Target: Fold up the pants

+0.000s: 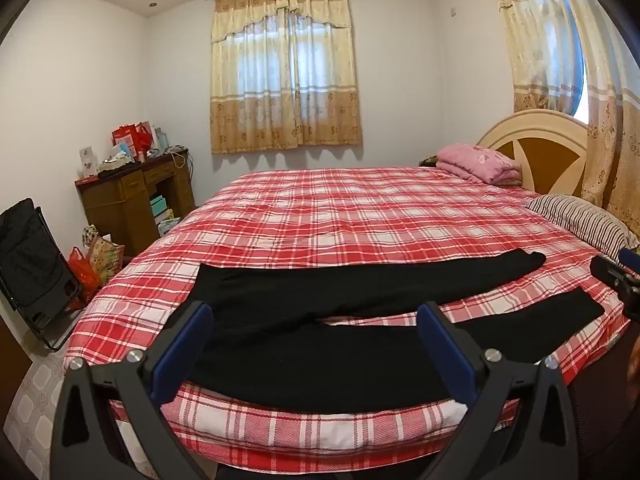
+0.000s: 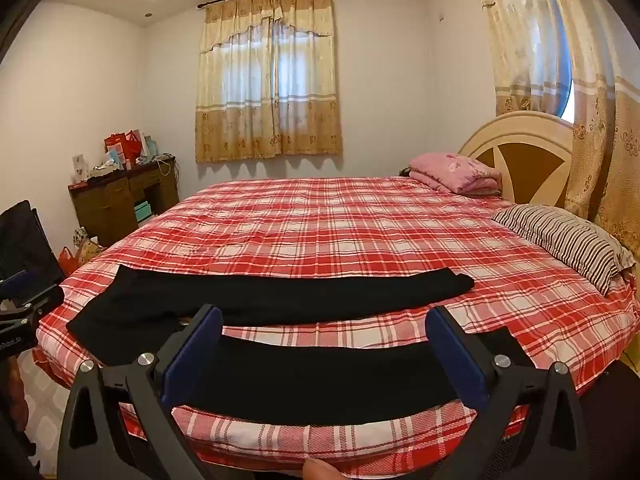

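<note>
Fingers of both grippers are spread wide and grasp nothing: the left gripper hovers over the waist end of the black fabric pants, and the right gripper hovers over the near leg toward its cuff. Laid flat across the near edge of the bed with its red-and-white plaid cover, the pants run from the waist on the left to two slightly parted legs on the right. Farther right, a striped pillow lies near the cream headboard.
</note>
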The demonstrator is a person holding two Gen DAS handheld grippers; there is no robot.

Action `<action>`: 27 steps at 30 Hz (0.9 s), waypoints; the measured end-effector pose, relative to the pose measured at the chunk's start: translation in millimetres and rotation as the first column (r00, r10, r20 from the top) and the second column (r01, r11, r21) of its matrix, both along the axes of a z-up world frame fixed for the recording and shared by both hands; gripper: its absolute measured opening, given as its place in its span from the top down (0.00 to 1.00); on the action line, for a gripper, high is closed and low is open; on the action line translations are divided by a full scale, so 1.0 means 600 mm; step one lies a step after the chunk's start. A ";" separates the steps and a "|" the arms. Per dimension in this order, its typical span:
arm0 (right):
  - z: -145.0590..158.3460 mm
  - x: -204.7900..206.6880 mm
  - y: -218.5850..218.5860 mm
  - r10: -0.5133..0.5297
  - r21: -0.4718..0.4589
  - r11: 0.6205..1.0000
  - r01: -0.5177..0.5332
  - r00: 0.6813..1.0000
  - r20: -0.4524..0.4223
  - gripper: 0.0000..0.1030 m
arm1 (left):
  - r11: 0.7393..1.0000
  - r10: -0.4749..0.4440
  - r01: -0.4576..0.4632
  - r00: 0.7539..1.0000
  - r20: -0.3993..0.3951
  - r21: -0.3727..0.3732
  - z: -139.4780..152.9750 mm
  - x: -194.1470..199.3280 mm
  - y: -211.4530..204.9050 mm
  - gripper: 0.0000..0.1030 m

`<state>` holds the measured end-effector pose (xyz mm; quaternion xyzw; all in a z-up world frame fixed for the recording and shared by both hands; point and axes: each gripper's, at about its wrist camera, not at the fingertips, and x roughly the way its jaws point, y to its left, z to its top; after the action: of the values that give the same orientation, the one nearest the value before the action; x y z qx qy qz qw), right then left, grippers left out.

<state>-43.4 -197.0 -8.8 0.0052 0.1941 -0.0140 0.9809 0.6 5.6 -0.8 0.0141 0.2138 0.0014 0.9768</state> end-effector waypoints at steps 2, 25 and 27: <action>0.002 0.001 0.000 0.000 -0.001 1.000 0.000 1.000 -0.001 0.01 | 1.000 0.000 0.000 1.000 0.000 0.000 0.000 0.000 0.000 0.00; 0.004 -0.002 0.008 -0.001 -0.008 1.000 0.000 1.000 -0.008 0.01 | 1.000 -0.001 0.001 1.000 -0.002 -0.004 -0.004 -0.001 -0.004 0.00; 0.003 -0.002 0.009 0.000 -0.009 1.000 0.000 1.000 -0.011 0.01 | 1.000 -0.003 0.003 1.000 -0.003 -0.004 -0.005 -0.003 -0.004 0.00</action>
<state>-44.5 -191.8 -6.7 0.0005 0.1992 -0.0151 0.9798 -0.9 3.1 -3.6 0.0122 0.2152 -0.0004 0.9765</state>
